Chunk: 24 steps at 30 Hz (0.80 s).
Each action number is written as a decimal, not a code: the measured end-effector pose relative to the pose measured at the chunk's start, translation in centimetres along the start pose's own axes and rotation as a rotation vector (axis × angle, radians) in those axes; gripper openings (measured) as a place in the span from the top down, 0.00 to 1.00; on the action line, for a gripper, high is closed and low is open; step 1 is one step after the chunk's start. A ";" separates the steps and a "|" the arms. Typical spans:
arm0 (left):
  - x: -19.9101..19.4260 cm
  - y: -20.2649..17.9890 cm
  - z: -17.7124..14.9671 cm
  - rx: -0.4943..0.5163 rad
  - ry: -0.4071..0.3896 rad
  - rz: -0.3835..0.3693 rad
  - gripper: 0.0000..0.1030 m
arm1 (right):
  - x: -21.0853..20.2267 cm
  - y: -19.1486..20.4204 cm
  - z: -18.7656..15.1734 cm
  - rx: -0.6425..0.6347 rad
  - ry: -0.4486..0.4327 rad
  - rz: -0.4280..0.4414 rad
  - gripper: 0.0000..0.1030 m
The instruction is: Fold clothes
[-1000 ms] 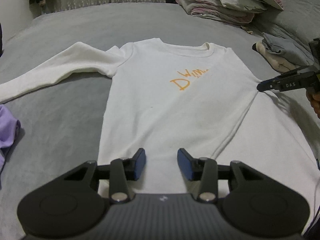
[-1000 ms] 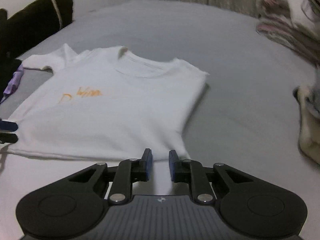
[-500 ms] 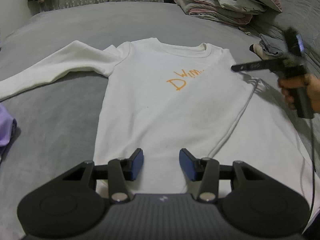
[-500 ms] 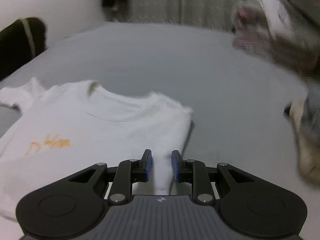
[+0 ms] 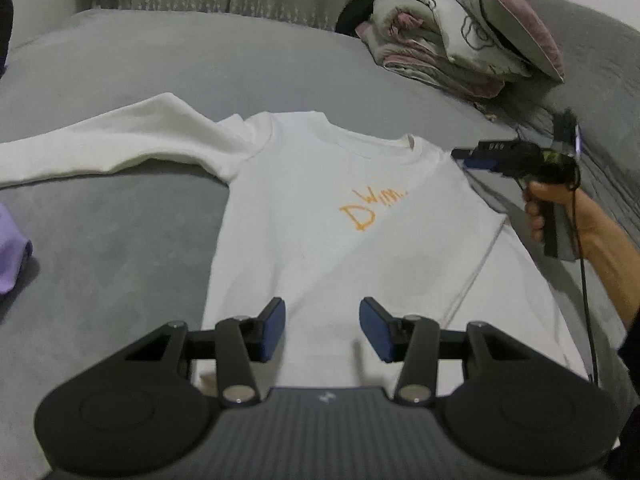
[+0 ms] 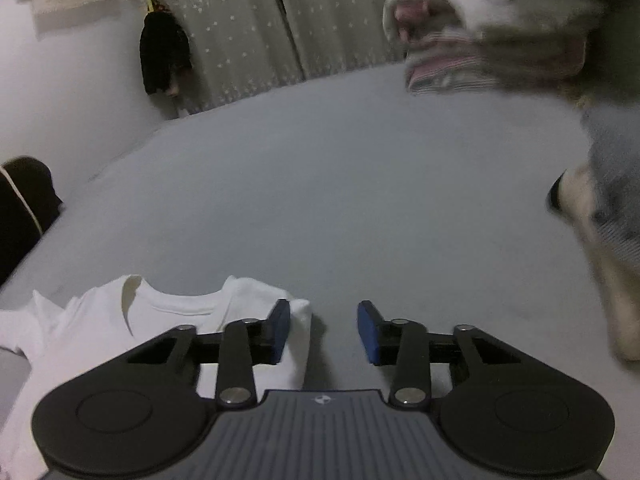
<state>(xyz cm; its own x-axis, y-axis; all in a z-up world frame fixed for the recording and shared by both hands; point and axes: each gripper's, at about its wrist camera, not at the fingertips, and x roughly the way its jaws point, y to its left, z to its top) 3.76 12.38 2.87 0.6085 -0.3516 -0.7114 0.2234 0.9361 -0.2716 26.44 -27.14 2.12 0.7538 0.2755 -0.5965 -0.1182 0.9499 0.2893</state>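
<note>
A white long-sleeved cotton sweatshirt with orange lettering on the chest [image 5: 320,216] lies flat, front up, on a grey fabric-covered bed [image 5: 120,248], its collar pointing toward the far curtain. One sleeve [image 5: 112,148] stretches straight out across the bed toward the left edge of the left wrist view, while the opposite side of the garment is folded in over the body, leaving a long diagonal edge running down toward the hem. The left gripper [image 5: 322,330] hangs over the hem end of the sweatshirt with its blue-padded jaws spread apart and nothing between them. The right gripper [image 6: 323,330], held in a bare hand [image 5: 548,208], sits at the folded shoulder corner near the collar; its jaws are closing, yet a clear gap shows between the pads and only the grey bed surface lies in that gap, the white shoulder edge lying just beside the left pad. A pile of folded pink, white and grey bedding with a cushion on top [image 5: 460,44] sits at the far right of the bed, well apart from the sweatshirt. A lilac piece of cloth [image 5: 12,256] lies at the left edge of the bed.
</note>
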 end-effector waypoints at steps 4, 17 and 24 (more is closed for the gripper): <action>1.4 0.0 0.0 0.006 0.043 0.020 0.58 | 1.0 0.2 -0.6 -0.051 0.017 0.047 0.93; 1.7 -1.3 -0.4 0.096 0.027 0.091 0.58 | 0.4 0.9 -1.0 -0.109 -0.016 -0.013 0.95; 1.9 -1.3 -0.3 0.105 0.026 0.104 0.57 | 1.4 2.6 -1.4 -0.205 -0.004 -0.129 0.96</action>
<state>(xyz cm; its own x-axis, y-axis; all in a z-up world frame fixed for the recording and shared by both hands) 4.37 10.46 1.71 0.6129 -0.2512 -0.7492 0.2395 0.9626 -0.1268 26.31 -24.07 0.96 0.7736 0.1500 -0.6157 -0.1493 0.9874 0.0529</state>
